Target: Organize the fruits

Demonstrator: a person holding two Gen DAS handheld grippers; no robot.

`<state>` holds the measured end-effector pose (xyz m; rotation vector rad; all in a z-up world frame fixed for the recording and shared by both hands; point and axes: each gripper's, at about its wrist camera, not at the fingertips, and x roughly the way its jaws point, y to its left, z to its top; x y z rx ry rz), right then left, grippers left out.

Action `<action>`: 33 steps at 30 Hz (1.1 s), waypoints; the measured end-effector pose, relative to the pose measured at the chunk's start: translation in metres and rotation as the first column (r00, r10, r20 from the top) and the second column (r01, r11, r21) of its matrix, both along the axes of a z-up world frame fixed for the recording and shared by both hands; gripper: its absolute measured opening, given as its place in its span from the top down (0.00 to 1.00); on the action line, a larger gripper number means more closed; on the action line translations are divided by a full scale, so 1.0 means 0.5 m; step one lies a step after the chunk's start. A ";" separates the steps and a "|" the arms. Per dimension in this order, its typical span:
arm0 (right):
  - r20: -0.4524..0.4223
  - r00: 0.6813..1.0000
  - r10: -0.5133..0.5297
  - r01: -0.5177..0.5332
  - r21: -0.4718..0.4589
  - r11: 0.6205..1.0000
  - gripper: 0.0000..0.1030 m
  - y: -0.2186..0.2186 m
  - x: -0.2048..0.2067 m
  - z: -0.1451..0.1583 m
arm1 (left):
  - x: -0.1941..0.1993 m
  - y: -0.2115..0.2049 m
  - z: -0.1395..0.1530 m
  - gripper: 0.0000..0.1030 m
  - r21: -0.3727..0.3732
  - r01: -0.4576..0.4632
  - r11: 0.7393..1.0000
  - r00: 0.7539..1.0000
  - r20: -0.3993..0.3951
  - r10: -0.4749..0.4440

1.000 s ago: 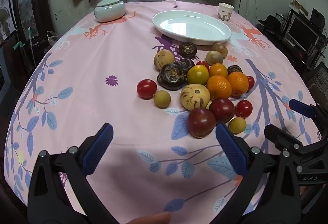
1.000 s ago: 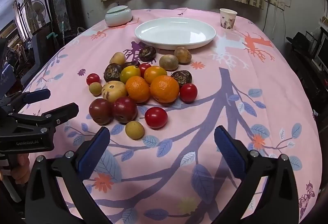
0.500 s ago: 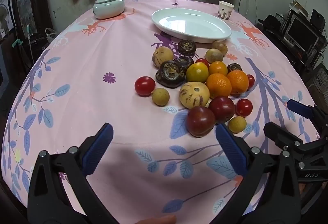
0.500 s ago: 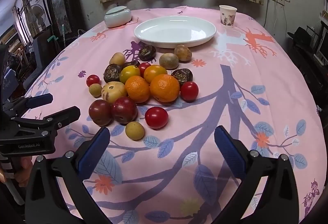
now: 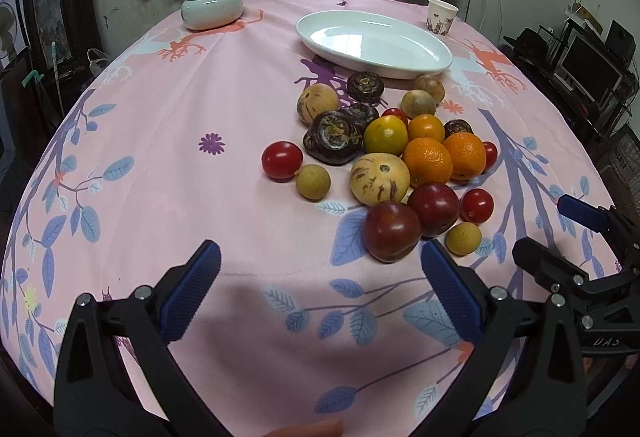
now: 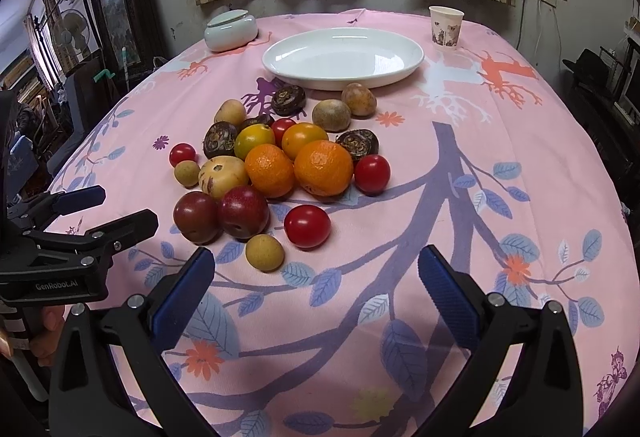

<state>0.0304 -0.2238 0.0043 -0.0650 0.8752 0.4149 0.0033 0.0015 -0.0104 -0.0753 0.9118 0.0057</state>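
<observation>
A pile of fruit lies mid-table: two oranges (image 6: 323, 167), dark plums (image 5: 392, 231), red tomatoes (image 6: 307, 225), small tan fruits (image 6: 264, 252), a striped yellow melon (image 5: 380, 179) and dark wrinkled fruits (image 5: 334, 137). An empty white oval plate (image 6: 342, 57) sits behind the pile and also shows in the left wrist view (image 5: 374, 44). My left gripper (image 5: 320, 291) is open and empty, just short of the nearest plum. My right gripper (image 6: 312, 289) is open and empty, just short of a tan fruit.
A pale green lidded jar (image 5: 212, 7) stands at the back left and a paper cup (image 6: 445, 27) at the back right. The pink patterned tablecloth (image 5: 160, 165) covers a round table. Dark furniture and monitors stand to the right.
Both grippers have moved slightly forward toward the fruit pile. Both stay open and empty. No fruit has moved.
</observation>
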 end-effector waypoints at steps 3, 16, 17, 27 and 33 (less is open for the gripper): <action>-0.002 1.000 -0.004 0.004 0.004 1.000 0.01 -0.002 0.002 -0.001 | -0.001 -0.002 0.000 0.02 -0.002 0.004 1.000 1.000 -0.002 -0.004; -0.004 1.000 -0.002 0.002 0.006 1.000 0.01 -0.003 0.003 -0.003 | -0.003 -0.009 -0.002 0.02 0.004 0.006 1.000 1.000 -0.008 -0.006; -0.004 1.000 -0.003 0.003 0.007 1.000 0.01 -0.003 0.003 -0.003 | -0.004 -0.010 -0.002 0.02 0.004 0.006 1.000 1.000 -0.008 -0.006; -0.008 1.000 -0.001 0.001 0.007 1.000 0.01 -0.003 0.003 -0.006 | -0.004 -0.009 -0.003 0.02 0.005 0.009 1.000 1.000 -0.015 -0.009; -0.009 1.000 -0.001 0.001 0.007 1.000 0.01 -0.003 0.004 -0.009 | -0.005 -0.009 -0.004 0.02 0.005 0.010 1.000 1.000 -0.016 -0.010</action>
